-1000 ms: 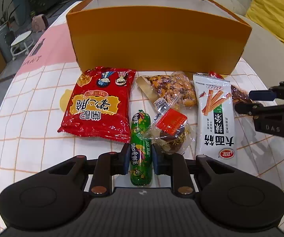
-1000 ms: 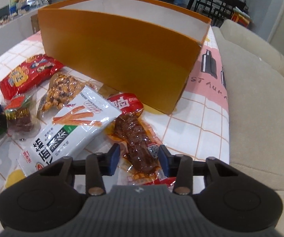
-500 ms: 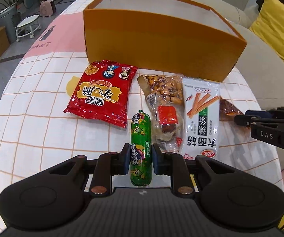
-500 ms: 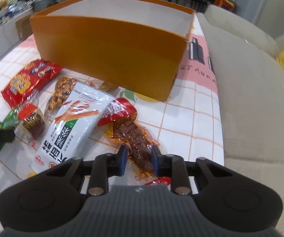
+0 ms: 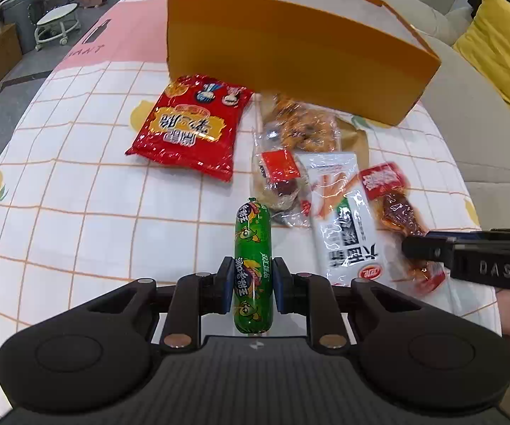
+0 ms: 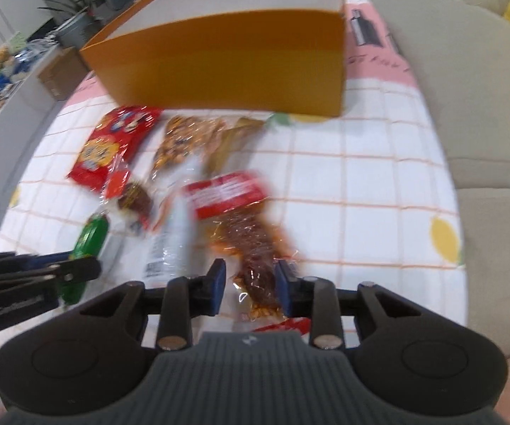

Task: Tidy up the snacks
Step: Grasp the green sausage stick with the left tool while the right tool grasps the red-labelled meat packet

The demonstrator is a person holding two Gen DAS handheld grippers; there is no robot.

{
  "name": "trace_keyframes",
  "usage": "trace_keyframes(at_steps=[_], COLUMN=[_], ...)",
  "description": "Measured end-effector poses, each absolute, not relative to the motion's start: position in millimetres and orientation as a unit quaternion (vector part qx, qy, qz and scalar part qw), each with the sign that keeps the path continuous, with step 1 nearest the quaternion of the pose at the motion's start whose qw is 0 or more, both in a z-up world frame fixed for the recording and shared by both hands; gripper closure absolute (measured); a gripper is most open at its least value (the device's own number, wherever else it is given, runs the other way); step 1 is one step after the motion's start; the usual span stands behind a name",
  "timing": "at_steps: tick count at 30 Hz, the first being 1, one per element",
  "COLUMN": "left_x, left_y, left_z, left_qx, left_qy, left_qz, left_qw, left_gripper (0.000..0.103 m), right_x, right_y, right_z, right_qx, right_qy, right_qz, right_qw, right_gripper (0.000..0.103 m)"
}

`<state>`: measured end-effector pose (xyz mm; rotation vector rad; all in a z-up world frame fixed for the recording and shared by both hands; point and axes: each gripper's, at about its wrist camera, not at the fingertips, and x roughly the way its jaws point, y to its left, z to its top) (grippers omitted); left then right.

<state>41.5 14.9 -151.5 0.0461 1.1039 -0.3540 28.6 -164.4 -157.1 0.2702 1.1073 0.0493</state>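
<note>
The green sausage (image 5: 252, 244) is a shiny plastic-wrapped stick with cartoon print and yellow lettering, and the left tool (image 5: 251, 279) is clamped on it around its lower half, the top end sticking out past the pads toward the other snacks.

The right tool (image 6: 250, 292) sits around the tail end of a clear vacuum pack of dark brown meat (image 6: 255, 248) with a red label up top. Its jaws have just been opening again, and there's a gap on the left pad's side, so I can't tell if it's really gripping. That view is pretty blurry.

On the checked surface (image 5: 78, 184): a red crinkly chip bag (image 5: 189, 125), a clear bag of peanuts (image 5: 299, 125), a small clear pack with a red tag (image 5: 279, 180), and a white breadstick packet (image 5: 343, 216), all bunched together.

The orange box (image 5: 290, 60) stands behind them, open top, white inside. Its floor isn't visible, so no idea what's in it.
</note>
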Motion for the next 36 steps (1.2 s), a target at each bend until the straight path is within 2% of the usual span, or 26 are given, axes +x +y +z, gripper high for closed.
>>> trace_keyframes(at_steps=[4, 6, 7, 14, 23, 28, 30, 36], left_x=[43, 45, 46, 48, 50, 48, 48, 46], left_y=[18, 17, 17, 18, 13, 9, 9, 11], left_z=[-153, -153, -154, -159, -166, -166, -166, -165], left_qx=[0.017, 0.016, 0.014, 0.009, 0.033, 0.057, 0.053, 0.047], left_qy=[0.522, 0.524, 0.525, 0.526, 0.524, 0.513, 0.511, 0.509], left_qz=[-0.172, -0.173, -0.171, -0.169, -0.168, -0.171, -0.173, -0.169], left_qw=[0.835, 0.834, 0.833, 0.833, 0.834, 0.839, 0.841, 0.843], left_gripper=[0.079, 0.079, 0.079, 0.077, 0.07, 0.07, 0.078, 0.079], right_x=[24, 24, 24, 39, 47, 40, 40, 36], right_y=[-154, -153, -154, -180, -158, -148, -148, -150], right_z=[-157, -157, -159, -173, -184, -185, -184, -181], right_qx=[0.053, 0.012, 0.002, 0.104, 0.054, 0.022, 0.022, 0.049], right_qy=[0.499, 0.484, 0.483, 0.494, 0.501, 0.492, 0.491, 0.491], right_qz=[0.048, 0.051, 0.042, 0.011, -0.002, -0.007, -0.006, -0.001], right_qw=[0.863, 0.873, 0.875, 0.863, 0.864, 0.87, 0.871, 0.87], right_gripper=[0.055, 0.036, 0.034, 0.033, 0.032, 0.04, 0.044, 0.052])
